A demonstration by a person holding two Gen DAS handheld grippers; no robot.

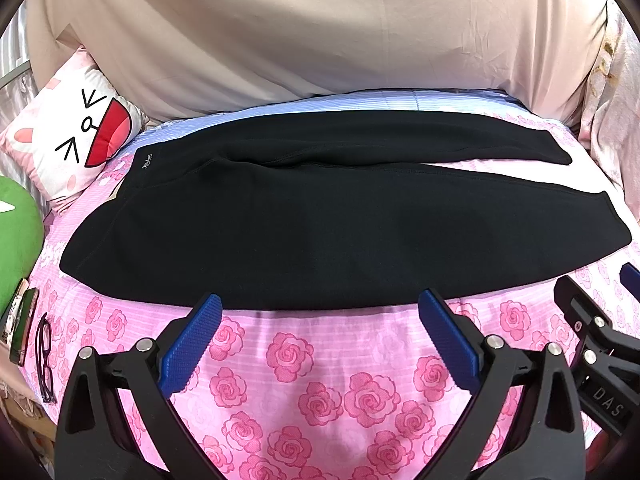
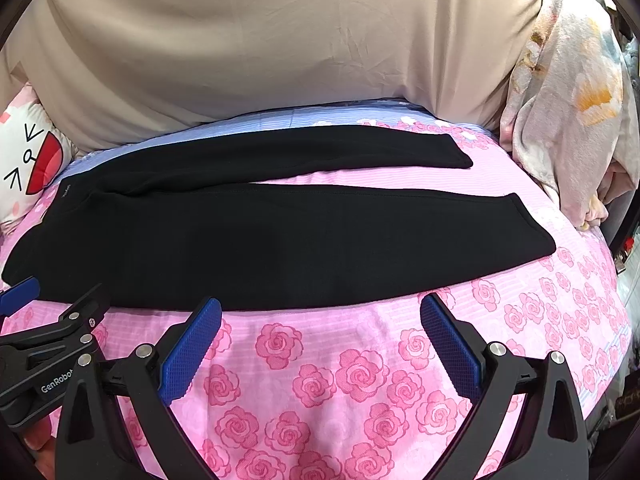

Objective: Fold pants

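Basically nothing is folded yet. The black fleece pants (image 1: 320, 224) lie flat and spread lengthwise across the pink rose-print bedsheet (image 1: 312, 380), waistband toward the bed's left edge near the white cartoon-face cushion (image 1: 76, 136), both legs running toward the right edge. The 2 legs are apart at the cuffs, with a wedge of sheet showing between them; the far leg sits close to the beige draped cloth (image 1: 320, 32) along the bed's back edge.

The left gripper (image 1: 320, 312) hovers just off the near edge of the pants, blue pads spread wide, holding nothing. The right gripper (image 2: 320, 314) is alongside it, also near the front hem line, fingers wide apart and empty. Neither seems to touch the fabric, though the tips are very close.

Judgement: task at the start. Pants are laid out and smoothed, 0 folds done. Left to do, likely: bring 1 leg over the other, then fold lengthwise into a compact stack.

A pair of dark-framed glasses (image 1: 45, 356) lies at the bed's front-left corner, well clear of the pants.
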